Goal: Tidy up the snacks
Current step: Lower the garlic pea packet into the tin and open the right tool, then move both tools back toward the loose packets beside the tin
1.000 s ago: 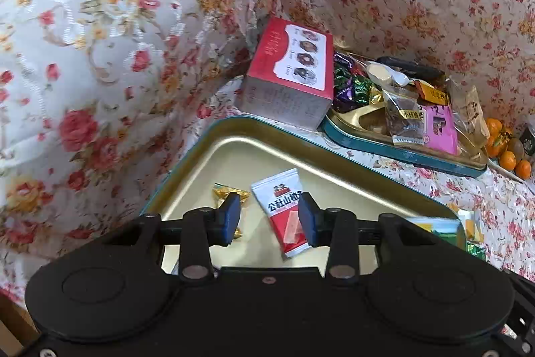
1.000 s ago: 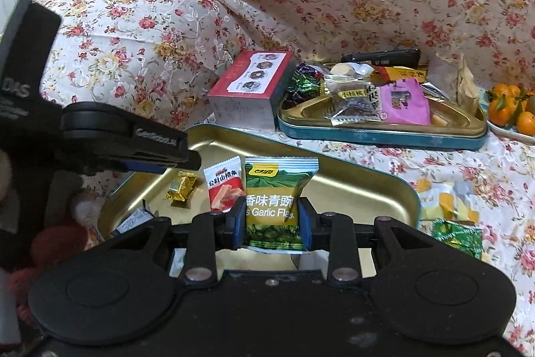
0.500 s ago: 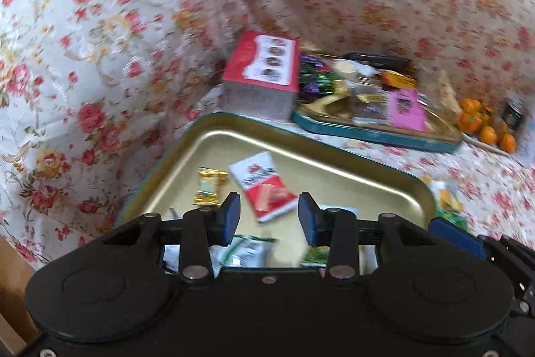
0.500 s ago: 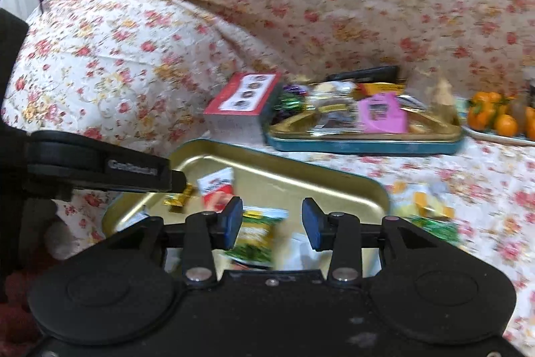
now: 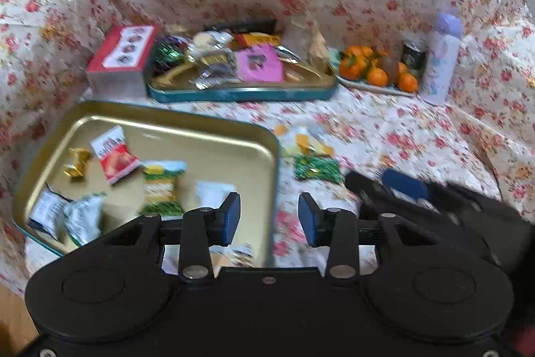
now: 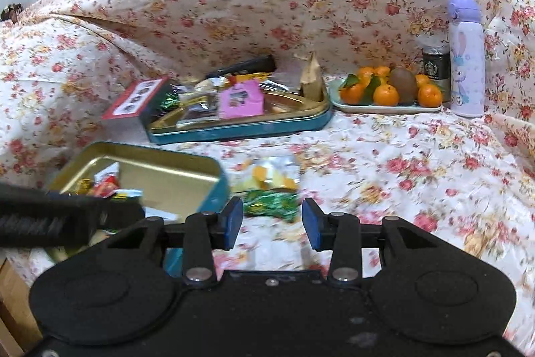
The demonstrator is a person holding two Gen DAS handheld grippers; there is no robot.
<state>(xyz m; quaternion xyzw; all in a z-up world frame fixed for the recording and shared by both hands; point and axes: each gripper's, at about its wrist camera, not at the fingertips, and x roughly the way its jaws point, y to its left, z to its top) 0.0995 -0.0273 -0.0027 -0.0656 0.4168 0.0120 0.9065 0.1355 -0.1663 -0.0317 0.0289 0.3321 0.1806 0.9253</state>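
A gold tin tray [image 5: 214,136] with teal sides lies at the left and holds several snack packets, among them a green pea packet [image 5: 162,186] and a red packet [image 5: 115,156]. It also shows in the right wrist view [image 6: 167,161]. On the floral cloth beside it lie a green wrapped snack [image 5: 317,168] [image 6: 271,204] and a yellow-and-clear packet [image 5: 307,143] [image 6: 267,174]. My left gripper [image 5: 269,218] is open and empty over the tray's right edge. My right gripper [image 6: 269,225] is open and empty just short of the green snack.
A second tin tray [image 6: 240,127] full of snacks and a red box [image 6: 133,101] stand behind. A plate of oranges [image 6: 388,92], a dark can [image 6: 434,64] and a white-purple bottle [image 6: 466,56] stand at the back right. Floral cushions rise behind and left.
My right gripper let go of the green pea packet, which now lies in the tray, and swung right toward the loose snacks. My left gripper pulled back and turned right.
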